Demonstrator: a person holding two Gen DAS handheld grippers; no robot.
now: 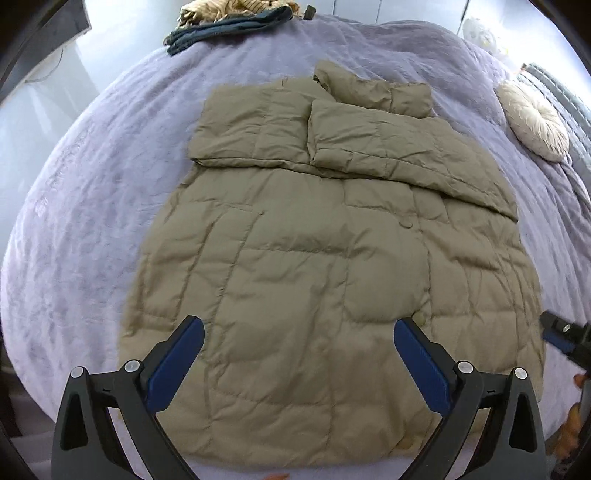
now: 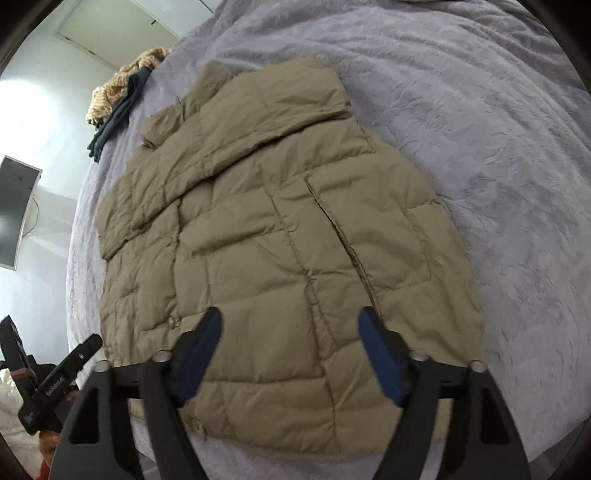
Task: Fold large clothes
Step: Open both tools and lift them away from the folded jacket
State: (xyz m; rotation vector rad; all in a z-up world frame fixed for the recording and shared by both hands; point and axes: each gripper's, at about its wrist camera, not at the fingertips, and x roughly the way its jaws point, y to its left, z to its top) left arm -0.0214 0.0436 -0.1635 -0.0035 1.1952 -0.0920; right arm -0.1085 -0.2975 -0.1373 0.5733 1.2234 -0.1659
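Observation:
A tan quilted puffer jacket (image 1: 314, 266) lies flat on the lilac bed cover (image 1: 92, 192), both sleeves folded across its chest and the collar at the far end. The same jacket (image 2: 280, 236) fills the right wrist view. My left gripper (image 1: 298, 328) hovers above the hem, jaws wide apart, nothing between the blue pads. My right gripper (image 2: 290, 321) also hangs over the hem end, open and empty. The right gripper's tip (image 1: 561, 338) shows at the right edge of the left wrist view; the left gripper's body (image 2: 55, 380) shows at the lower left of the right wrist view.
Folded dark and striped clothes (image 1: 229, 22) lie at the bed's far edge. A round cream cushion (image 1: 533, 120) sits at the far right. A dark monitor (image 2: 14, 214) stands beside the bed on the left. Bare bed cover (image 2: 480, 129) surrounds the jacket.

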